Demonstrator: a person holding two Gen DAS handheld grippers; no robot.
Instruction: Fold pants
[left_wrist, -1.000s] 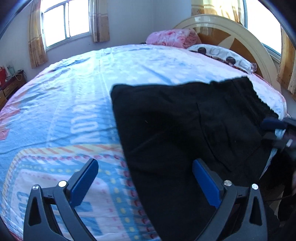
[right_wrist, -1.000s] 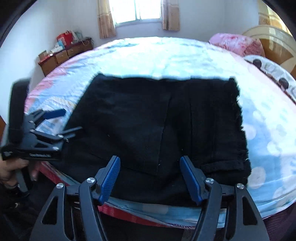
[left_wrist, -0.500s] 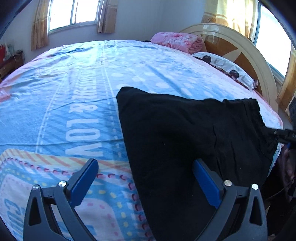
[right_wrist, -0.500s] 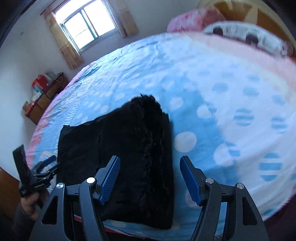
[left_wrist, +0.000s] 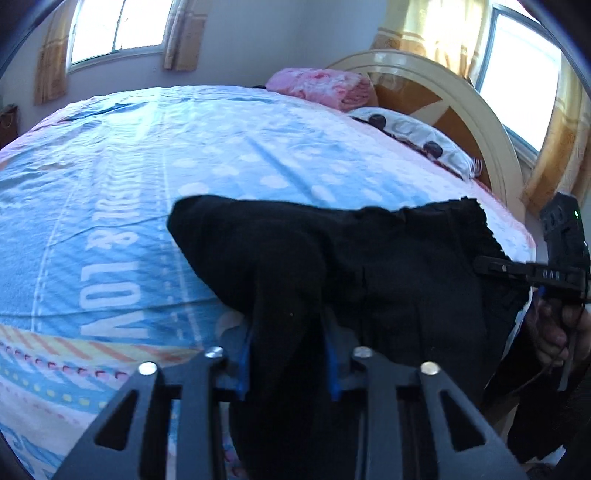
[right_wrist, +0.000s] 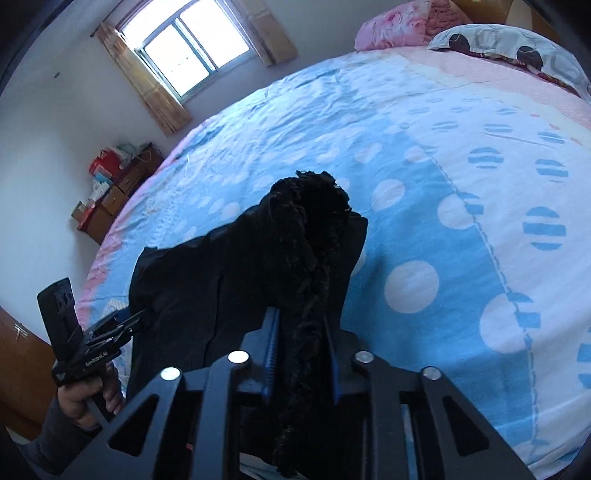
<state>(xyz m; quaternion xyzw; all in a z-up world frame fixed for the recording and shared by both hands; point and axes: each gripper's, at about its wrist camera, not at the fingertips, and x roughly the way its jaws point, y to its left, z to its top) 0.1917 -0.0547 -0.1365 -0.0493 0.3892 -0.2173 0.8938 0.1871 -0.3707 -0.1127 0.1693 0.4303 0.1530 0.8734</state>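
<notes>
Pants (left_wrist: 388, 266): black, on bed (left_wrist: 110, 221)
Left hand-held gripper (left_wrist: 288, 354): closing on a pants edge
Right hand-held gripper (right_wrist: 303, 350): closing on the waistband (fuzzy)

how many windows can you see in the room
2. One window is in the wall across the bed, between curtains; the right wrist view shows it too. Another window is by the headboard. Others may lie out of view.

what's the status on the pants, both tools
Left tool and right tool both closing on black pants. Pants bunched at near bed edge, not yet folded. Nothing in the way.
</notes>
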